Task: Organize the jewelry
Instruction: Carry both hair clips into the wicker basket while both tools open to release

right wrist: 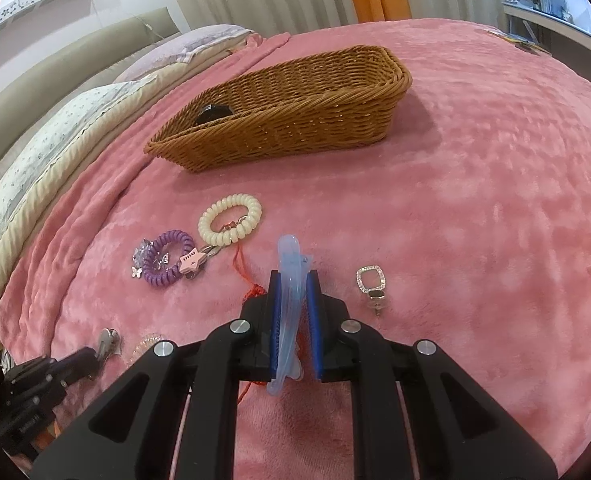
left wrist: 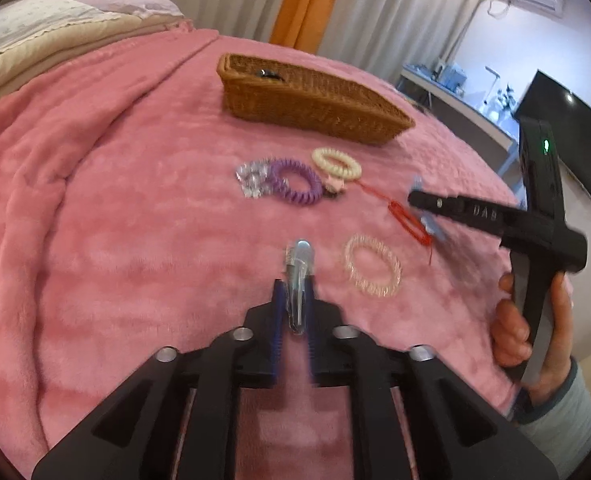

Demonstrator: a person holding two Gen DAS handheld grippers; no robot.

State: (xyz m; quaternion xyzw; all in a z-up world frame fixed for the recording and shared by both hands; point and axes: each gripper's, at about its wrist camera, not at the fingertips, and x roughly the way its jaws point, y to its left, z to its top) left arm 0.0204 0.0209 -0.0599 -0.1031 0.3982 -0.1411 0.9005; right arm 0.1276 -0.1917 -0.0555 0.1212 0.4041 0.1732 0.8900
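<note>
My left gripper (left wrist: 295, 284) is shut on a clear hair clip (left wrist: 299, 276) held just above the pink blanket. My right gripper (right wrist: 293, 280) is shut on a light blue hair clip (right wrist: 289, 276); it also shows in the left wrist view (left wrist: 419, 200). A wicker basket (left wrist: 315, 108) (right wrist: 295, 128) stands farther back with a dark item (right wrist: 214, 114) inside. On the blanket lie a purple coil tie (left wrist: 295, 182) (right wrist: 167, 264), a cream coil tie (left wrist: 335, 164) (right wrist: 229, 220), a clear coil tie (left wrist: 371, 266), a red cord (left wrist: 407, 220) and a rhinestone square ring (right wrist: 371, 280).
A silver butterfly charm (left wrist: 251, 178) lies left of the purple tie. A pink star charm (right wrist: 191, 262) sits beside it. Pillows (right wrist: 55, 140) lie at the left. A desk and TV (left wrist: 567, 128) stand beyond the bed's right edge.
</note>
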